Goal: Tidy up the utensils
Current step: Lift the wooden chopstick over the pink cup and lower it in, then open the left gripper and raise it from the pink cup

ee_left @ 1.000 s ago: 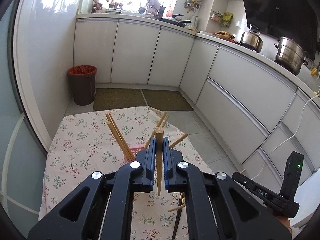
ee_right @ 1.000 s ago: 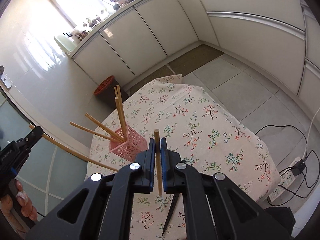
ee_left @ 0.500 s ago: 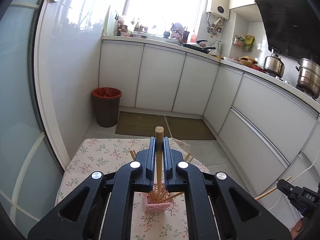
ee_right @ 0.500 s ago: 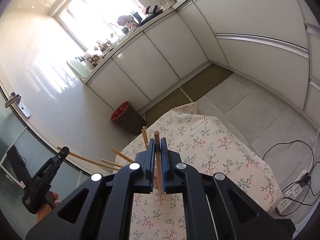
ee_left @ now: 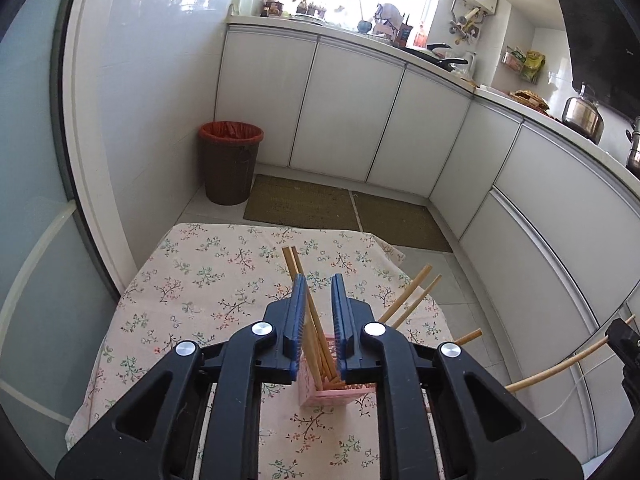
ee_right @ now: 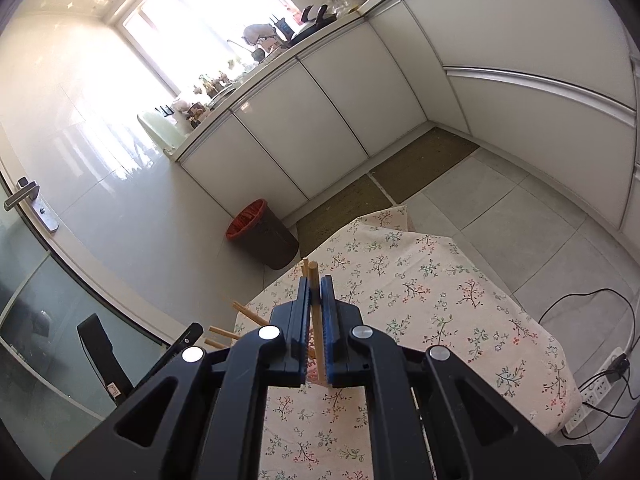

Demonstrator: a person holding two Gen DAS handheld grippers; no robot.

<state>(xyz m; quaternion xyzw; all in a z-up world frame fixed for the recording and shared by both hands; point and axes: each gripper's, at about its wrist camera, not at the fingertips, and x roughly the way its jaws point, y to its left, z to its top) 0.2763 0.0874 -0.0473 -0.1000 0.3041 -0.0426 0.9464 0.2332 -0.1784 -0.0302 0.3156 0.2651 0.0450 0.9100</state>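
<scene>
Left gripper (ee_left: pixel 318 320) has just been opening above the pink holder (ee_left: pixel 336 388); its jaws now stand slightly apart, and the released chopstick leans between them, foot in the holder. Right gripper (ee_right: pixel 316 328) is clamped on one upright chopstick (ee_right: pixel 316 320), and next should carry it over the holder before letting go. Count: one holder, roughly six sticks in it, one in hand.
</scene>
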